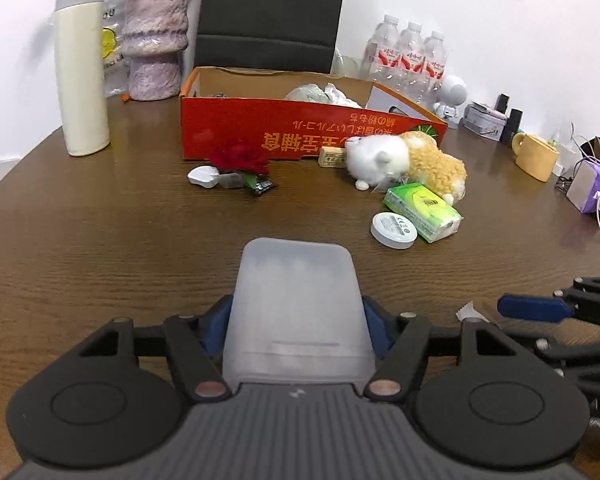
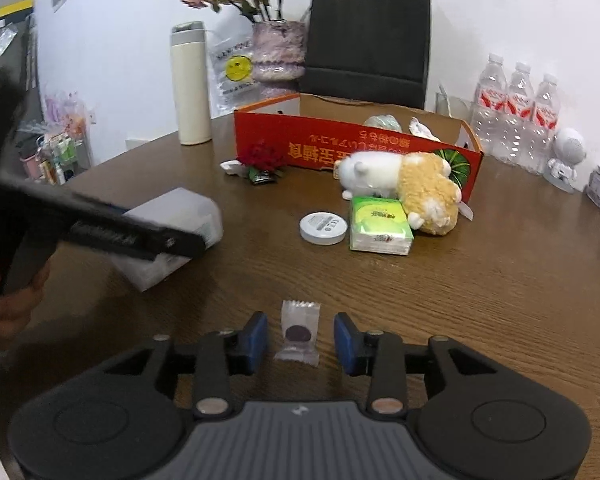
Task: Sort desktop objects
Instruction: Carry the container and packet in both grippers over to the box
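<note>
Though beside toy point(image 2: 404, 188), tissues point(image 2: 380, 226) unobstructed.

You work at a round wooden table point(image 1: 100, 240) with a dark brown grain, and its surface reflects soft, even light. Behind it stands a plain white wall point(image 1: 480, 8). A dark chair back point(image 1: 272, 12) rises just behind the far edge of the table. At the far left, a cluttered shelf point(image 2: 60, 152) stands near the wall.

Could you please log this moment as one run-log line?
left claw: shut on translucent box | right claw: open around wrapped candy on table | red carton: behind
</note>
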{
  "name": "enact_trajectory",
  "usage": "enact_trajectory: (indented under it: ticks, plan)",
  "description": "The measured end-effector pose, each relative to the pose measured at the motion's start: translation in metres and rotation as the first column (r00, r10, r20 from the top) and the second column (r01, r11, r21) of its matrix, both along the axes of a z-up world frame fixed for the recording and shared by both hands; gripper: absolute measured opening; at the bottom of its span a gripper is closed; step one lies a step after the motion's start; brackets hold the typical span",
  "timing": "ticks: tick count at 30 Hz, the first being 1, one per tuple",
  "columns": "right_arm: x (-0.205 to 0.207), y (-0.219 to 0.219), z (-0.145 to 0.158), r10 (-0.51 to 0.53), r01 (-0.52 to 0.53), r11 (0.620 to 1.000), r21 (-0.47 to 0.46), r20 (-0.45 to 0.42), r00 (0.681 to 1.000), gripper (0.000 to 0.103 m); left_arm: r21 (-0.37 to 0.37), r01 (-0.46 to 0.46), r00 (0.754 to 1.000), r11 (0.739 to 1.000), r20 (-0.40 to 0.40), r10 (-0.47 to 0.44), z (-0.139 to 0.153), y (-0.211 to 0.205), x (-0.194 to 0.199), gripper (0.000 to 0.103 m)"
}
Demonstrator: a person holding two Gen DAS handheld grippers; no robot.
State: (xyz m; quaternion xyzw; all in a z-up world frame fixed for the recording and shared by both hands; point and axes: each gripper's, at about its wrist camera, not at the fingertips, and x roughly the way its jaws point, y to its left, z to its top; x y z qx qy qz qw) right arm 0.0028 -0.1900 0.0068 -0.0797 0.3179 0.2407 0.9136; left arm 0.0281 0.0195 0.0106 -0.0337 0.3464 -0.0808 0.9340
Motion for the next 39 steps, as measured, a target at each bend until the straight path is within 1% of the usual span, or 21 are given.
enact_trajectory:
  ticks: [3,4,5,6,8,10,12,14,17,19,22,24,26,27,29,30,33,36,39]
  plan:
    - [0.006,0.005,-0.001,-0.006,0.006,1.0,0.001,-0.022,1.0,0.032,-0.029,-0.027,0.999,0.999,0.021,0.027,0.004,0.003,-0.01,0.068]
    - [0.007,0.007,-0.003,-0.013,0.012,1.0,-0.008,-0.032,0.999,0.026,-0.037,-0.031,0.999,0.999,0.027,0.032,0.006,0.003,-0.013,0.068]
    - [0.004,0.008,-0.004,-0.016,0.016,1.0,-0.009,-0.024,1.0,0.017,-0.038,-0.032,0.999,0.999,0.038,0.034,0.008,0.003,-0.018,0.068]
    - [0.003,0.008,-0.003,-0.022,0.022,1.0,-0.007,-0.025,0.999,0.017,-0.031,-0.037,0.998,0.999,0.051,0.038,0.01,0.002,-0.021,0.068]
    - [0.001,0.008,-0.003,-0.037,0.037,0.999,-0.008,-0.029,0.999,0.014,-0.01,-0.044,0.996,0.999,0.078,0.045,0.016,-0.001,-0.029,0.068]
    - [-0.002,0.009,-0.002,-0.049,0.049,0.999,-0.013,-0.018,0.999,0.013,-0.012,-0.046,0.994,0.999,0.098,0.047,0.022,-0.002,-0.036,0.068]
    - [-0.012,0.007,0.008,-0.073,0.073,0.997,-0.001,0.045,0.996,0.013,-0.015,-0.051,0.99,0.999,0.133,0.053,0.032,-0.003,-0.044,0.068]
    - [-0.021,0.003,0.025,-0.097,0.095,0.995,0.018,0.111,0.989,0.013,0.001,-0.061,0.98,0.998,0.191,0.06,0.046,-0.005,-0.054,0.068]
    - [-0.033,-0.005,0.054,-0.137,0.129,0.99,0.05,0.215,0.967,0.013,0.004,-0.064,0.959,0.998,0.276,0.06,0.07,-0.006,-0.065,0.068]
    - [-0.035,-0.007,0.073,-0.139,0.127,0.99,0.063,0.257,0.956,0.013,-0.01,-0.054,0.943,0.998,0.328,0.055,0.091,-0.005,-0.069,0.068]
    - [-0.039,-0.008,0.106,-0.148,0.127,0.988,0.084,0.336,0.93,0.013,-0.019,-0.068,0.913,0.997,0.403,0.07,0.117,-0.008,-0.075,0.068]
    - [-0.043,-0.008,0.123,-0.159,0.123,0.985,0.119,0.373,0.914,0.013,-0.017,-0.088,0.892,0.996,0.443,0.086,0.125,-0.011,-0.084,0.068]
    - [-0.051,-0.007,0.13,-0.17,0.118,0.982,0.15,0.398,0.901,0.013,-0.026,-0.088,0.875,0.996,0.475,0.09,0.125,-0.015,-0.097,0.068]
    - [-0.055,-0.006,0.13,-0.173,0.116,0.98,0.161,0.411,0.895,0.013,-0.043,-0.087,0.872,0.995,0.479,0.097,0.122,-0.015,-0.101,0.068]
    - [-0.063,-0.005,0.124,-0.184,0.122,0.978,0.169,0.425,0.886,0.013,-0.08,-0.101,0.889,0.992,0.44,0.126,0.11,-0.014,-0.106,0.068]
    - [-0.064,-0.005,0.12,-0.193,0.129,0.976,0.176,0.423,0.885,0.013,-0.089,-0.118,0.894,0.989,0.425,0.145,0.105,-0.014,-0.108,0.068]
    - [-0.065,-0.006,0.103,-0.199,0.131,0.972,0.194,0.393,0.898,0.013,-0.073,-0.145,0.892,0.987,0.421,0.162,0.093,-0.016,-0.112,0.068]
    - [-0.057,-0.007,0.093,-0.187,0.12,0.973,0.197,0.374,0.908,0.013,-0.075,-0.13,0.9,0.989,0.409,0.15,0.089,-0.012,-0.098,0.068]
    - [-0.039,-0.005,0.091,-0.191,0.128,0.973,0.192,0.364,0.911,0.013,-0.081,-0.13,0.914,0.988,0.377,0.152,0.088,-0.006,-0.062,0.068]
